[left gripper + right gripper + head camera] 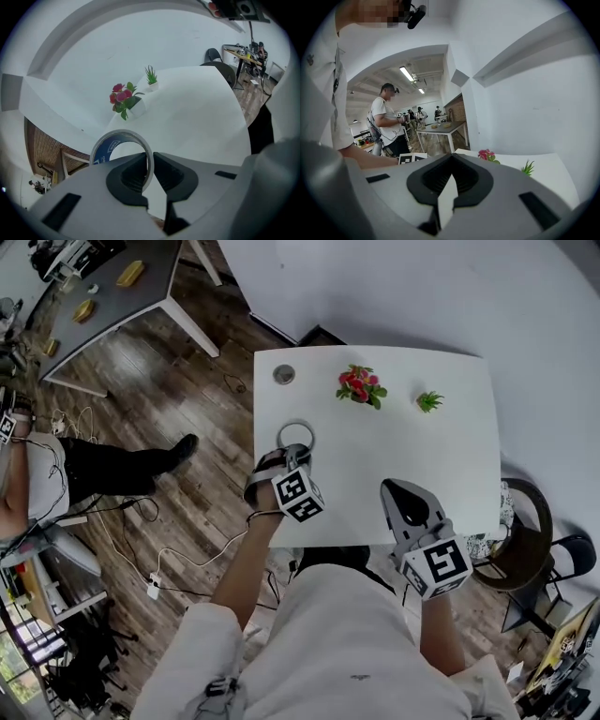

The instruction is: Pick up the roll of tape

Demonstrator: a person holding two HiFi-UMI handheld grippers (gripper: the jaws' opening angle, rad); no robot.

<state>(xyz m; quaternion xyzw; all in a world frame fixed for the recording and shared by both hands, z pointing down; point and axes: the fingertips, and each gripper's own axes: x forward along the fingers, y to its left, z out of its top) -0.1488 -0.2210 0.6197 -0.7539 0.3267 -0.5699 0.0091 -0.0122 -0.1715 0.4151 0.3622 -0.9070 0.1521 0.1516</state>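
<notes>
We see the left gripper (151, 161) clamped on the wall of the roll of tape (104, 149), near the white table's (422, 465) left edge. The right gripper (451, 157) is closed on nothing.

Wood floor (169, 381); white wall (422, 287); white table (422, 465) — grey table (150, 292) beyond.

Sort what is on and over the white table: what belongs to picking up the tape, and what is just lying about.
Job in hand:
- roll of tape, its wall clamped in the left tool

Lying about:
- red flowers
- small green plant
- round grey object
- right tool, shut and empty
</notes>
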